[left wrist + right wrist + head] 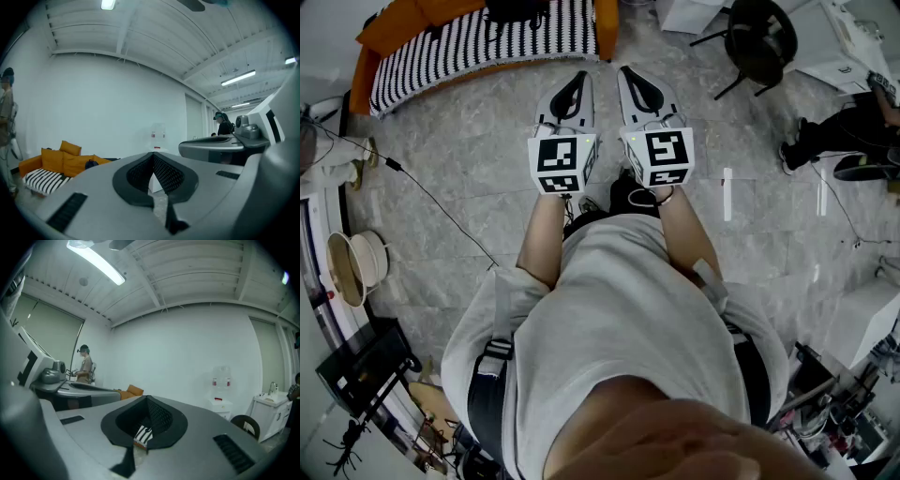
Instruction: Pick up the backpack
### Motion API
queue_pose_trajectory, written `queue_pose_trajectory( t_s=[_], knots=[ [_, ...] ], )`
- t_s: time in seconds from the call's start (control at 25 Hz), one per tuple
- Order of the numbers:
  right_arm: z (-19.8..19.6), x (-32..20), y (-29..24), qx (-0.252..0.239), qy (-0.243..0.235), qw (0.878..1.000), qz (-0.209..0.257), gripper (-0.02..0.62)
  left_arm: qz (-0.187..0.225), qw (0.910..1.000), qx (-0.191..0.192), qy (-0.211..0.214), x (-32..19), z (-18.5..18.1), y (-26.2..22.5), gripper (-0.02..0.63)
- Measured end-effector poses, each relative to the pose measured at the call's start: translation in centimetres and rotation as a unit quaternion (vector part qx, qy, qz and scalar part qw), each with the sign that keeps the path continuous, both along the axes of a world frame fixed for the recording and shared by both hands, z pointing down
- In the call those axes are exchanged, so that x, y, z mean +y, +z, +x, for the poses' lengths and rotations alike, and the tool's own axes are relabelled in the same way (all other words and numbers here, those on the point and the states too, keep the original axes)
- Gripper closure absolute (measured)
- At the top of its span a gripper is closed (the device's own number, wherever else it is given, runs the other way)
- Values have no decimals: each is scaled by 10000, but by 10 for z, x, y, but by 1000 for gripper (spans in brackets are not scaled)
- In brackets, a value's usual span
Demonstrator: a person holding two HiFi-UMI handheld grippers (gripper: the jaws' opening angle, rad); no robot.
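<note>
A black backpack [516,9] lies on an orange sofa [394,28] at the top edge of the head view, on a black-and-white striped cover [478,47]. In the left gripper view the backpack [90,164] is a small dark shape on the far sofa [61,161]. Both grippers are held level, side by side, in front of the person's chest and pointing toward the sofa, well short of it. My left gripper [572,89] [153,154] is shut with nothing between its jaws. My right gripper [637,84] [146,399] is also shut and empty.
A black office chair [759,37] stands at the far right on the grey tiled floor. A black cable [441,211] runs across the floor on the left, near a round basket [352,267]. A water dispenser [158,136] stands by the white wall. Another person [86,369] stands in the distance.
</note>
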State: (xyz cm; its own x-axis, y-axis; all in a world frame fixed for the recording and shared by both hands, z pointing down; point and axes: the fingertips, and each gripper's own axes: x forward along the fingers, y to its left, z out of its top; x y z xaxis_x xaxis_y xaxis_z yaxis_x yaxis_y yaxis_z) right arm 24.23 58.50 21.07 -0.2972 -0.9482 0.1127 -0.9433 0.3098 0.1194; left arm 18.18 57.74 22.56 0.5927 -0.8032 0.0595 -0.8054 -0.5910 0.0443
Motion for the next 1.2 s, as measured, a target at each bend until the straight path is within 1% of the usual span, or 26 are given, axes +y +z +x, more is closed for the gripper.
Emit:
queue_pose_trajectory(
  t_s=[0.16,0.32,0.56,0.68,0.84,0.92,1.08,1.2],
  knots=[
    [16,-10,14,-29,-31,9999,-158,557,-24,9999,-103,-52,-7,12,10,595],
    [17,-40,21,-173,-198,9995,-173,557,-151,9995,-148,-245,-33,8,19,595],
    [-15,-112,33,-291,-772,9962,-273,557,-201,9966,-398,-700,-96,-18,27,595],
    [-27,-152,33,-389,-1060,9933,-242,557,-255,9942,-520,-912,-132,-26,29,595],
    [-45,-204,36,-666,-1496,9862,-263,557,-408,9882,-703,-1301,-172,-44,35,594],
    [-54,-225,39,-711,-1626,9836,-306,557,-474,9853,-783,-1443,-188,-54,37,595],
    [-66,-247,50,-681,-1770,9813,-338,557,-620,9822,-774,-1595,-208,-64,46,595],
    [-75,-254,52,-744,-1891,9787,-297,557,-763,9796,-856,-1651,-216,-70,54,594]
  ],
)
